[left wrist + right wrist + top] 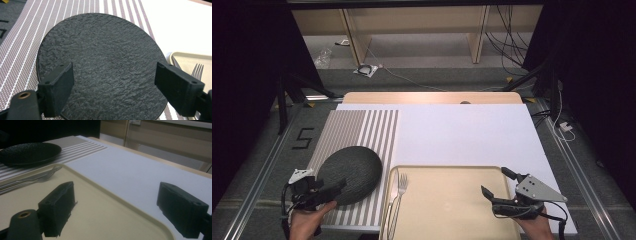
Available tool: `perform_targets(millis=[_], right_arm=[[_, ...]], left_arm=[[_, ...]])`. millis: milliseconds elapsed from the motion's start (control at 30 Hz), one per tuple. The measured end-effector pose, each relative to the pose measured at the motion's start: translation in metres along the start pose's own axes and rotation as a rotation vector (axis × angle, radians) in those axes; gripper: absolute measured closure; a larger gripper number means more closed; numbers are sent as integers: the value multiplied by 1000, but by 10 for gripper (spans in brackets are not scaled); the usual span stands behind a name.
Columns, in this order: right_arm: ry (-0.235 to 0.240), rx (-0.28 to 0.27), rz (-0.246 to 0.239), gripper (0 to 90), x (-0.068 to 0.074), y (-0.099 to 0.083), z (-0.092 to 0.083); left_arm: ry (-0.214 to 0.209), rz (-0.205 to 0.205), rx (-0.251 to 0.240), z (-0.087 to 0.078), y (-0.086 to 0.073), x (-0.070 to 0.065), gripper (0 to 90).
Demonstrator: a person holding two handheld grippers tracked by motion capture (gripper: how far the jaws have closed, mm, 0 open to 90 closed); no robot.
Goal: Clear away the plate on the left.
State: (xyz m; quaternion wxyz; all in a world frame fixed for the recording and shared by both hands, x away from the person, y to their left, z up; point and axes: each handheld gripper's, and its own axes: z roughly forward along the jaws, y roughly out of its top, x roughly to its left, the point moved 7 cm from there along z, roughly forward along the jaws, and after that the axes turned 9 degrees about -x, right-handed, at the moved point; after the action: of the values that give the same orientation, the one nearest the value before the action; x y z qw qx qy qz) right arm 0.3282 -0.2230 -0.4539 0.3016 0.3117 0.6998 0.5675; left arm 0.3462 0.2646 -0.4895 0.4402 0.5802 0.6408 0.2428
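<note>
Plate first: the dark slate-textured disc is lying flat on the striped placemat, directly ahead of and beneath my left gripper, whose jaws are standing wide apart and touching nothing. I am hovering them over the plate's near half, and my guess is that this spread is meant to straddle the rim for a pinch at the edge. Just past the right-hand jaw, a fork is resting along the left side of the cream tray, tines pointing away from me. My right gripper is waiting with its jaws also open and empty, hanging above the tray's far right corner, well clear of the fork, presumably so it stays out of the left one's way.
</note>
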Motion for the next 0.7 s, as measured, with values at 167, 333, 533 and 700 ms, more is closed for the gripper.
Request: perform_targets(millis=[167,333,533,700], right_arm=[[3,7,-3,159,2,0,0],[2,5,-8,159,4,1,-1],[3,6,-15,159,6,1,0],[5,9,-14,159,6,1,1]], left_arm=[[18,-39,-2,-2,0,6,155],[46,-116,-24,-7,0,16,156],[60,-237,-33,-11,-2,29,157],[56,-327,-38,-12,-4,33,158]])
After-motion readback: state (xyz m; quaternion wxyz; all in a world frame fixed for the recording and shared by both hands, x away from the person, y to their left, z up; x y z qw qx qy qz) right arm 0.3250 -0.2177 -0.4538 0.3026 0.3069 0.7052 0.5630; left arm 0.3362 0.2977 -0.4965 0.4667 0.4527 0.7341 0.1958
